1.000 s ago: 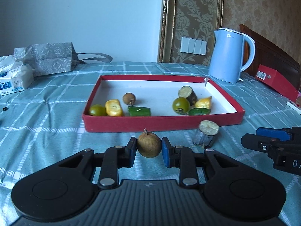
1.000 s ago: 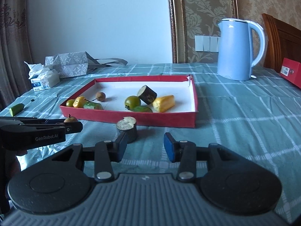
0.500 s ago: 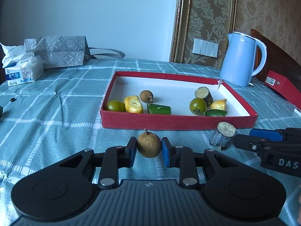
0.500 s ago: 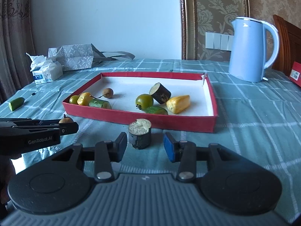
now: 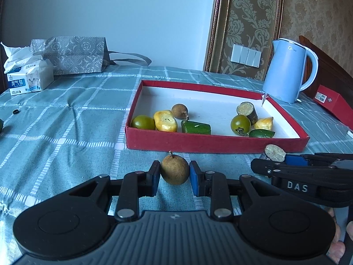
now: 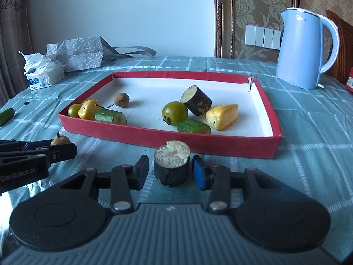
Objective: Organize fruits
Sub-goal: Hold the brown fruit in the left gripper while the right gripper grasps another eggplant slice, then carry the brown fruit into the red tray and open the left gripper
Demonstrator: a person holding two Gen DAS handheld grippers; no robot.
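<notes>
Brown longan [image 5: 174,170]: round, matte tan skin with fine speckling, short dry stem stub on top; clamped between the two pads of the left gripper [image 5: 174,175], just in front of the near wall of the red tray [image 5: 211,142]. Dark stub piece [image 6: 172,166]: short cylinder, near-black rough rind, pale grainy cut face turned up; stands upright on the teal checked tablecloth [image 6: 308,145] between the fingers of the right gripper [image 6: 171,171], a narrow gap visible on each side, so the jaws stand apart and do not press it. It sits close to the tray's near wall, to the right of the longan. Tray interior is white. Left cluster: green tomato [image 5: 143,122], yellow chunk [image 5: 165,121], second longan [image 5: 179,111], green cucumber piece [image 5: 196,127]. Right cluster: second green tomato [image 6: 174,113], dark stub lying tilted [image 6: 196,103], yellow wedge [image 6: 222,116], cucumber piece [image 6: 194,127]. Far right: pale blue kettle [image 6: 305,48]. Far left: tissue pack [image 5: 28,78], grey patterned bag [image 5: 72,54].
</notes>
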